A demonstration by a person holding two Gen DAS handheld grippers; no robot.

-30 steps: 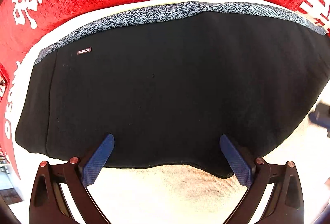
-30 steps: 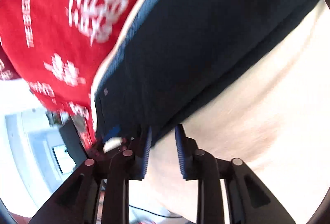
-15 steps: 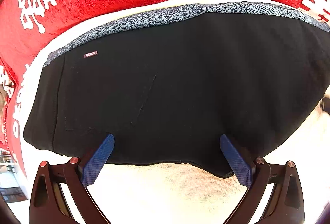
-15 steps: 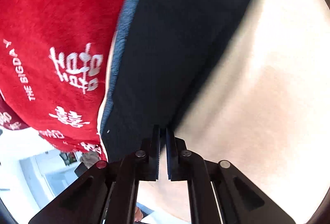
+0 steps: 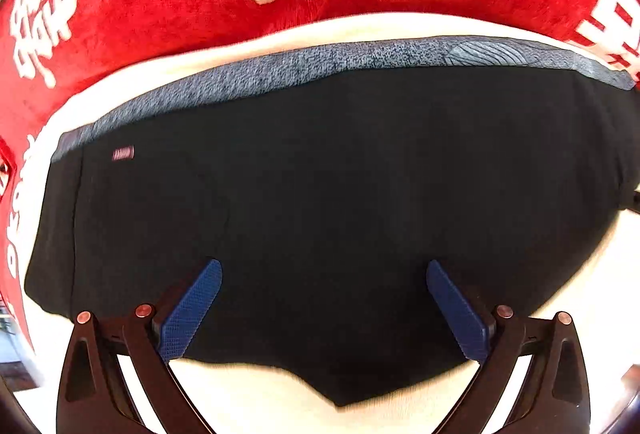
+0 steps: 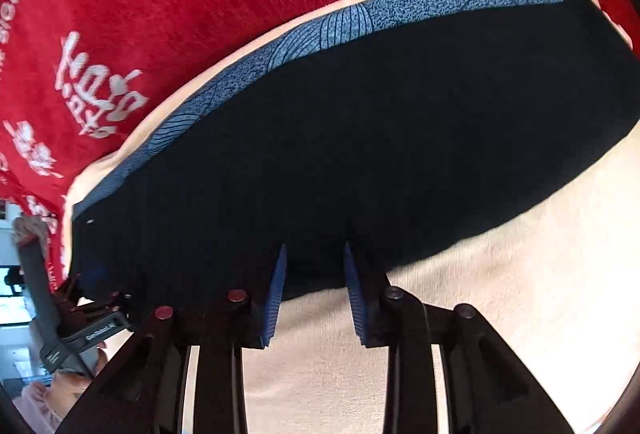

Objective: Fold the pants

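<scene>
Label (image 5: 123, 153) on the pants (image 5: 320, 214): lettering blurred, can't be read. Pants' right end runs off the edge in the left wrist view; near edge partly hidden behind the fingers (image 5: 192, 308). Red blanket (image 5: 160, 6): white characters cut off at top and both sides, none whole. In the right wrist view, the pants' lower left corner is covered by the left gripper (image 6: 86, 308), which is seen only in part; its jaw state can't be told there. Print on its body too small to read. Room at far left (image 6: 12, 274) blown out and blurry. Pink cloth at bottom left (image 6: 36, 400) cut off, can't be identified.
</scene>
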